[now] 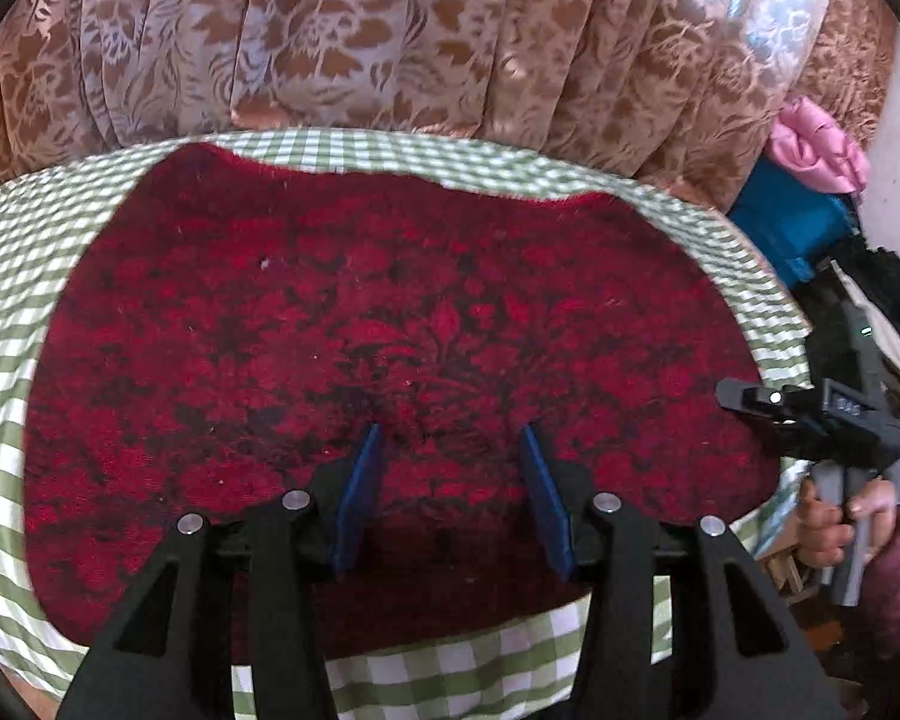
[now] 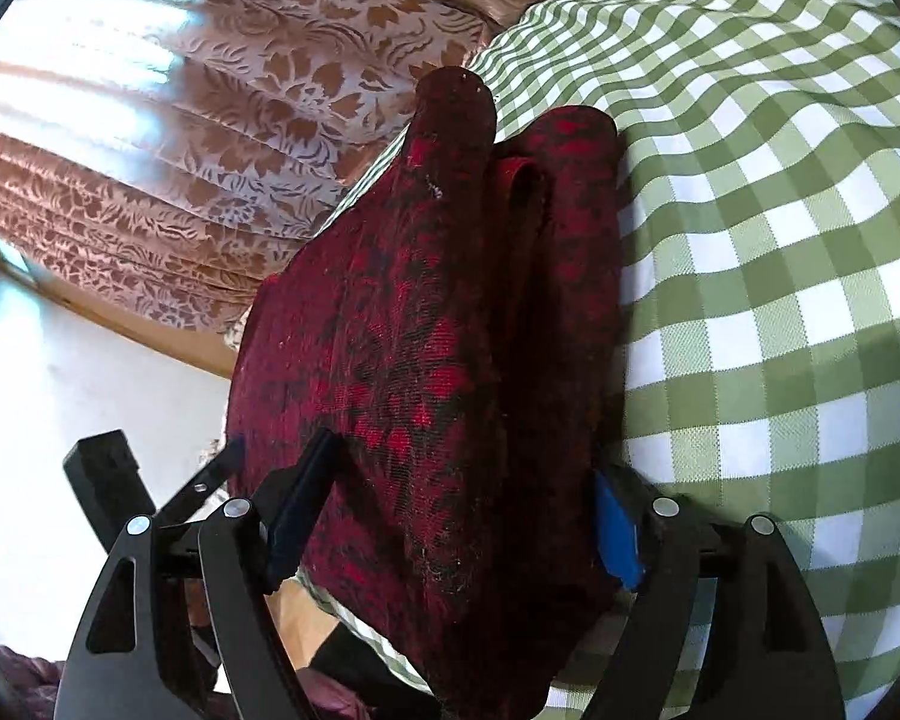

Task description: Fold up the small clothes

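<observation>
A dark red cloth with a black floral pattern (image 1: 390, 330) lies spread flat on the green-and-white checked surface (image 1: 6, 276). My left gripper (image 1: 450, 438) is open just above the cloth's near middle, its blue pads apart and empty. My right gripper shows in the left wrist view (image 1: 732, 390) at the cloth's right edge, held by a hand. In the right wrist view the same cloth (image 2: 426, 360) fills the space between my right gripper's fingers (image 2: 462, 468), folded in thick layers. The blue pads (image 2: 615, 534) stand wide on either side of it; contact is unclear.
A brown floral curtain (image 1: 426, 42) hangs behind the checked surface. A pile of pink cloth (image 1: 816, 144), blue cloth (image 1: 792, 228) and dark cloth (image 1: 888, 282) lies at the right. The checked cover (image 2: 780, 240) extends to the right in the right wrist view.
</observation>
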Tool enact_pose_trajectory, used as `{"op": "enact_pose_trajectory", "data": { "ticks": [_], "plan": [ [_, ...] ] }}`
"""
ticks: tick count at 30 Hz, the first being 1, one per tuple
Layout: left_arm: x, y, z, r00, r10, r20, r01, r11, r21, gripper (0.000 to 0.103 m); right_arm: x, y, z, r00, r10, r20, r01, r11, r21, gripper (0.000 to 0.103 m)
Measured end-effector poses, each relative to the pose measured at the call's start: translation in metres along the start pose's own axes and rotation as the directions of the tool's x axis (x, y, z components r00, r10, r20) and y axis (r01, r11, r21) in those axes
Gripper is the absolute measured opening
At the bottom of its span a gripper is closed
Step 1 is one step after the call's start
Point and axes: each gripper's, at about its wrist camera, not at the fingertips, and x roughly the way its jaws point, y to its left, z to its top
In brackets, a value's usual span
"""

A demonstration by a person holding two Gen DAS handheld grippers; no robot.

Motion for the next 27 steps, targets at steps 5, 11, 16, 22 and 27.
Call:
{"op": "enact_pose_trajectory", "data": {
  "ticks": [5, 11, 16, 22, 27],
  "plan": [
    [0.006, 0.007, -0.003, 1.000, -0.028, -0.012, 0.028, 0.999, -0.026, 0.047, -0.004, 0.019, 0.003, 0.999, -0.029, 0.013, 0.030, 0.998, -0.051, 0.045],
    [0.010, 0.018, -0.001, 0.995, -0.101, -0.017, 0.099, 0.990, -0.099, 0.046, -0.026, 0.072, 0.010, 0.999, 0.020, 0.045, -0.014, 0.990, -0.142, 0.034],
    [0.012, 0.026, -0.002, 0.989, -0.149, -0.001, 0.147, 0.979, -0.142, 0.046, -0.021, 0.140, 0.024, 0.995, 0.082, 0.055, -0.066, 0.967, -0.245, 0.029],
    [0.013, 0.042, -0.005, 0.975, -0.220, 0.025, 0.220, 0.952, -0.213, 0.040, 0.024, 0.228, 0.030, 0.996, 0.092, -0.015, -0.091, 0.916, -0.390, 0.027],
    [-0.012, 0.074, -0.006, 0.964, -0.267, -0.002, 0.259, 0.936, -0.239, 0.027, 0.082, 0.272, 0.023, 0.998, -0.017, -0.065, -0.016, 0.879, -0.476, 0.026]
  ]
}}
